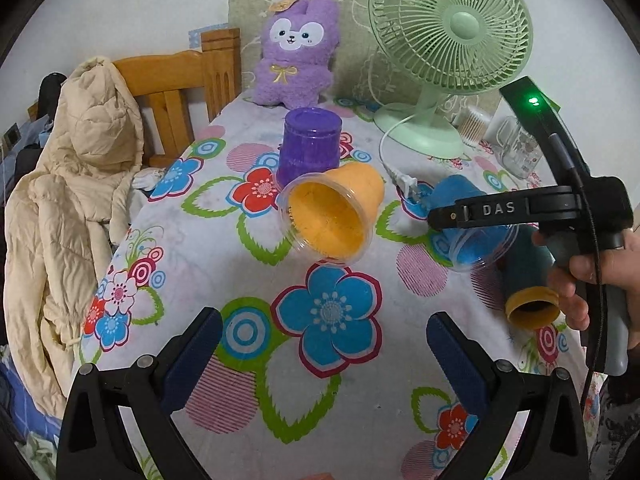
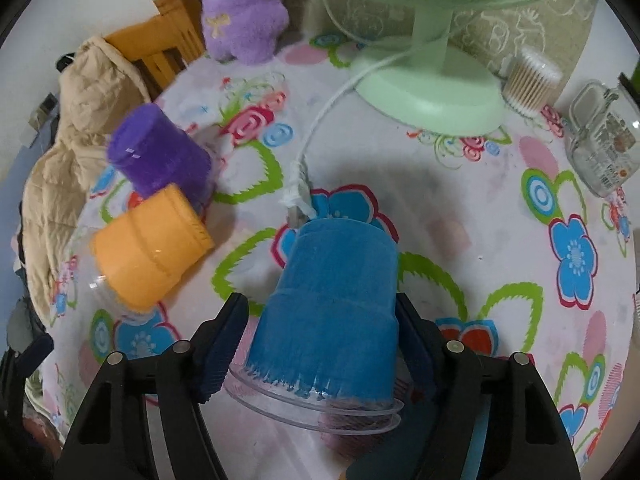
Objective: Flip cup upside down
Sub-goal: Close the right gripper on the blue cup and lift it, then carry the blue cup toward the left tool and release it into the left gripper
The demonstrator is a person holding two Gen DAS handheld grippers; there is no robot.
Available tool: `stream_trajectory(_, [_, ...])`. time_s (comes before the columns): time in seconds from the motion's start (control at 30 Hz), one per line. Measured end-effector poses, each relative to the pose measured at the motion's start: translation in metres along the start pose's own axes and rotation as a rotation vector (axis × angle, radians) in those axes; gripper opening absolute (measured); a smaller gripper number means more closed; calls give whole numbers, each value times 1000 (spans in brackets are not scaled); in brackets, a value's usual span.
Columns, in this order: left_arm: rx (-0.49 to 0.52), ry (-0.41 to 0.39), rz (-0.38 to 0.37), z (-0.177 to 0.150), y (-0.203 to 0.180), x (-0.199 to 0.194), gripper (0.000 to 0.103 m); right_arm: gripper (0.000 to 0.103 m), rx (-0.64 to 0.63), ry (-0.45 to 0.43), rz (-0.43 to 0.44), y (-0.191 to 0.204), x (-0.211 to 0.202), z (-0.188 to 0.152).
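My right gripper (image 2: pixel 320 340) is shut on the blue cup (image 2: pixel 332 304), its pads on both sides of the cup near the clear rim; the cup is tilted with its base pointing away from me. The blue cup also shows in the left wrist view (image 1: pixel 468 216), partly hidden behind the right gripper (image 1: pixel 434 216). The orange cup (image 1: pixel 336 216) lies on its side, mouth toward the left camera; it also shows in the right wrist view (image 2: pixel 148 248). The purple cup (image 1: pixel 310 146) stands upside down behind it, also seen in the right wrist view (image 2: pixel 160 152). My left gripper (image 1: pixel 324 344) is open and empty above the tablecloth.
A green fan (image 1: pixel 448 28) with a white cable (image 2: pixel 320 128) stands at the back. A purple plush toy (image 1: pixel 296 52), a glass jar (image 2: pixel 604 140), a cotton swab box (image 2: pixel 528 80), a wooden chair (image 1: pixel 180 92) with a beige jacket (image 1: pixel 80 184).
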State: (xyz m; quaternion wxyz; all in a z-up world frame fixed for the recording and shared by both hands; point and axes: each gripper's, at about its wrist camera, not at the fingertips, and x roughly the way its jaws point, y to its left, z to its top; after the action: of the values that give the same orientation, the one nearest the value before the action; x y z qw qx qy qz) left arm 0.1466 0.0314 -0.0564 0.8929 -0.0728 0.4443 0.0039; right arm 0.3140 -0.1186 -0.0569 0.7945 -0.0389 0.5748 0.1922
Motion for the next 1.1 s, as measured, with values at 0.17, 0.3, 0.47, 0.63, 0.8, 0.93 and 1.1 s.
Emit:
stream_trajectory(0.17, [-16, -24, -11, -6, 1, -21, 103, 74, 5, -78, 68, 13, -44, -23])
stream_trajectory(0.3, [-37, -43, -19, -20, 5, -44, 103, 74, 13, -120, 111, 23, -73, -56])
stream_trajectory(0.47, [-62, -41, -21, -47, 13, -66, 103, 74, 36, -129, 155, 39, -89, -109])
stream_trajectory(0.63, [-99, -21, -21, -82, 24, -85, 103, 74, 87, -92, 211, 51, -84, -157])
stream_trajectory(0.8, [-127, -12, -14, -105, 34, -99, 103, 74, 155, -49, 275, 59, -73, -193])
stream_trajectory(0.93, [-135, -17, -14, -115, 36, -107, 103, 75, 171, -19, 287, 65, -67, -206])
stream_trajectory(1.1, [-123, -21, -22, -117, 30, -111, 103, 77, 173, 19, 279, 67, -60, -213])
